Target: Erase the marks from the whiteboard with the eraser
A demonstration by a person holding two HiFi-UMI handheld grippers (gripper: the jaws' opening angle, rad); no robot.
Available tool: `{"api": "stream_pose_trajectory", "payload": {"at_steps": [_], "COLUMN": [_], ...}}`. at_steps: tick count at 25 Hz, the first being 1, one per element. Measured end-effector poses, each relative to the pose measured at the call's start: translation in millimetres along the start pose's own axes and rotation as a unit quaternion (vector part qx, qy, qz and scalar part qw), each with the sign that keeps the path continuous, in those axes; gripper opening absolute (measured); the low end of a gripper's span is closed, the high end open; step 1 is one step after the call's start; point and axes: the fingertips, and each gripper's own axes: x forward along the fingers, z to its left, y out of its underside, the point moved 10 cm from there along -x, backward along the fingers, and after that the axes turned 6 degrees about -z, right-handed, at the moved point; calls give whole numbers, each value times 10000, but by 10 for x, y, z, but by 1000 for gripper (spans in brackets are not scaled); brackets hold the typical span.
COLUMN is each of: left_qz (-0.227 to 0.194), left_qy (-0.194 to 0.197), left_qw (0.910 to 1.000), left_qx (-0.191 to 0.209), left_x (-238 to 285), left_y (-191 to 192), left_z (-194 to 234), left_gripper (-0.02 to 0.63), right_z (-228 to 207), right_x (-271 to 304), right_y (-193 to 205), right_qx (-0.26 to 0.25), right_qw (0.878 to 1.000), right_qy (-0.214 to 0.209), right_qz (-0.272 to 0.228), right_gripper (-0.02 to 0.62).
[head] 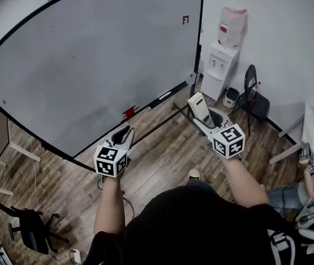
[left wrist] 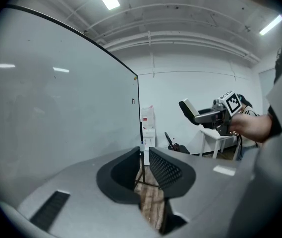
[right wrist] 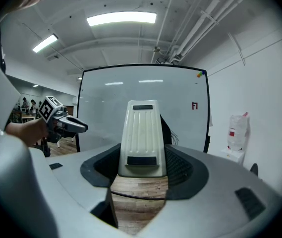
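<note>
Across the upper left of the head view, the whiteboard takes most of the frame. I cannot make out clear marks on it, only faint grey traces. It lies ahead and to the left of the right gripper, which faces it almost squarely in the right gripper view. Its jaws are parted to the width of the eraser and clamp it by its lower end. The eraser's long axis runs straight out from the jaws toward the board, and it appears not to touch the surface yet. The left gripper, at lower centre-left of the head view near the board's bottom edge, has its jaws only a narrow slit apart with nothing between them.
</note>
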Motion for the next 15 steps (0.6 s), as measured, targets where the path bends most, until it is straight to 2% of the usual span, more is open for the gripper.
{"api": "stream_pose_trajectory", "payload": {"at_steps": [15], "left_qz": [89], "left_qy": [-36], "left_qw": [9999], "left_qx": [55], "left_x": [684], "left_y": [-165], "left_z": [63], "left_gripper": [67], "right_z": [-700], "right_x": [302], "right_y": [54], "right_qx": [45], "right_qw": [10000], "right_qy": [-10], "right_qz": [73], "right_gripper": [255]}}
